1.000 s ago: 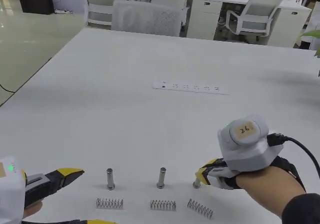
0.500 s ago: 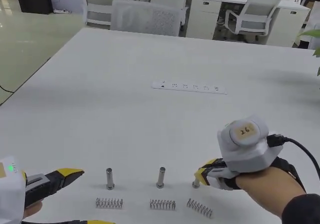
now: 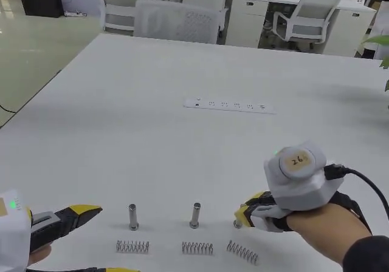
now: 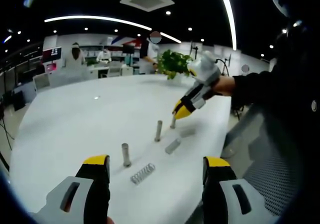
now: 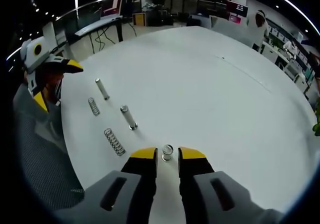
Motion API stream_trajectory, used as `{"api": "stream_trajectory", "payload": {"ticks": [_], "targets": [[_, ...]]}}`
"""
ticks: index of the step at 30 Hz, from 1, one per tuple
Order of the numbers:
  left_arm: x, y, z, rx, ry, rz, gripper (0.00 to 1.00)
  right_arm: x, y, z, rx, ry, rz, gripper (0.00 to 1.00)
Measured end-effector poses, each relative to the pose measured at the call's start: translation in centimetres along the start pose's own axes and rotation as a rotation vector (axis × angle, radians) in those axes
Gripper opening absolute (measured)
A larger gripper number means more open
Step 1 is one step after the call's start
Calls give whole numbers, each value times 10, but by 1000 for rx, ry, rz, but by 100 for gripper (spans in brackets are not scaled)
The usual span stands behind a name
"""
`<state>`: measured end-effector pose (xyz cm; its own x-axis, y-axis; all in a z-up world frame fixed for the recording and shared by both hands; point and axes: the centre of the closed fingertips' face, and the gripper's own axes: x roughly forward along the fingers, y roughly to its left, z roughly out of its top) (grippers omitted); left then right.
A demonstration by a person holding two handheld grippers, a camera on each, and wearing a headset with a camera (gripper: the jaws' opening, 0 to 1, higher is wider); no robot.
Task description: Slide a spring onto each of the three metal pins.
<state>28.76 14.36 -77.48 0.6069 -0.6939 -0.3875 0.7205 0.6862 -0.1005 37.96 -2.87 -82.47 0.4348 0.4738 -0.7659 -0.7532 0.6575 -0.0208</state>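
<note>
Shiny metal pins (image 3: 133, 216), seemingly matt tabletop (image 3: 182, 150)

The right gripper (image 3: 242, 215) is a chunky white-grey housing with a round cap (image 3: 296, 159) hand-marked "26", a black cable (image 3: 364, 184) and yellow-tipped black jaws. There's a dark sleeve (image 3: 368, 255). The left gripper (image 4: 156, 162) is white with a green light (image 3: 12, 205) and matching yellow tips.

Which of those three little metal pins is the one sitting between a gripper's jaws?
The rightmost pin, as the head view shows the row: it stands between the right gripper's jaws. The middle pin and left pin stand free.
</note>
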Motion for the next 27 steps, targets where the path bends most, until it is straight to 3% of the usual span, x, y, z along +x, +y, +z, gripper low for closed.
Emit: {"api": "stream_trajectory", "payload": {"ticks": [9, 27], "targets": [[0, 0, 0, -1, -3, 0, 72, -6, -1, -1, 2, -11, -6, 16], [1, 0, 1, 3, -2, -3, 72, -12, 7, -17, 9, 7, 5, 18]]}}
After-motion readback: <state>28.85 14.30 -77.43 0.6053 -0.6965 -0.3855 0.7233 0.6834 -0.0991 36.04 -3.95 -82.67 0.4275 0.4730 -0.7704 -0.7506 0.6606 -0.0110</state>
